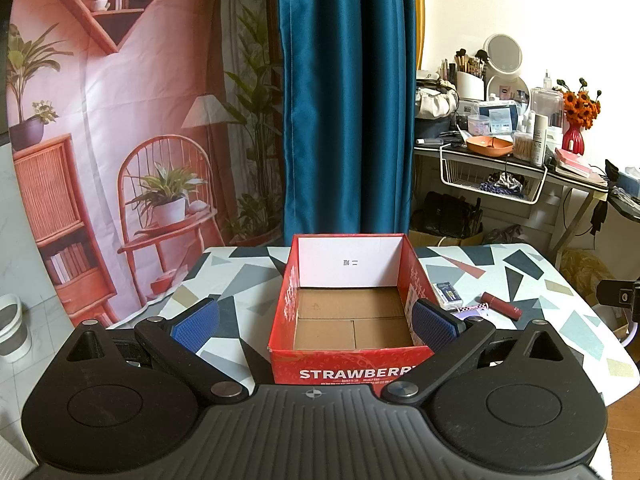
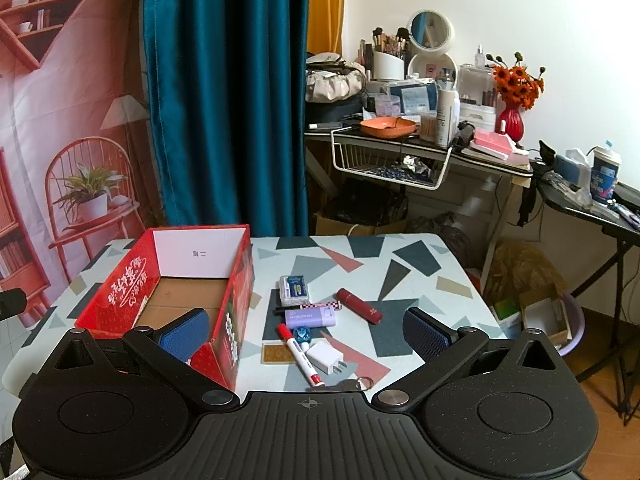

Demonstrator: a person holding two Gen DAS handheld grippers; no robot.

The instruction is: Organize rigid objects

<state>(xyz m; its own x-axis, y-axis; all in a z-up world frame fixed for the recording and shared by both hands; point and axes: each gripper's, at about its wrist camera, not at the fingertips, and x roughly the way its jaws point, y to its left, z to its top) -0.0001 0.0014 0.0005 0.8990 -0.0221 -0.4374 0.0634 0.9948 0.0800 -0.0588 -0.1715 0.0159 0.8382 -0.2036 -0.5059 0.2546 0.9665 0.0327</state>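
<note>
Red box (image 2: 176,292) sits empty, centre-left of frame on table (image 2: 420,264); small items clustered lower centre. Both grippers, left gripper (image 1: 316,320) and right gripper (image 2: 306,330), have fingers spread wide, holding nothing. Suggest: right gripper takes marker (image 2: 300,354) across its barrel, avoiding charger (image 2: 326,356).

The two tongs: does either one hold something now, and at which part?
Nothing is held. The left tongs and the right tongs are both open, with nothing between their pads. The small items lie on the table.
</note>
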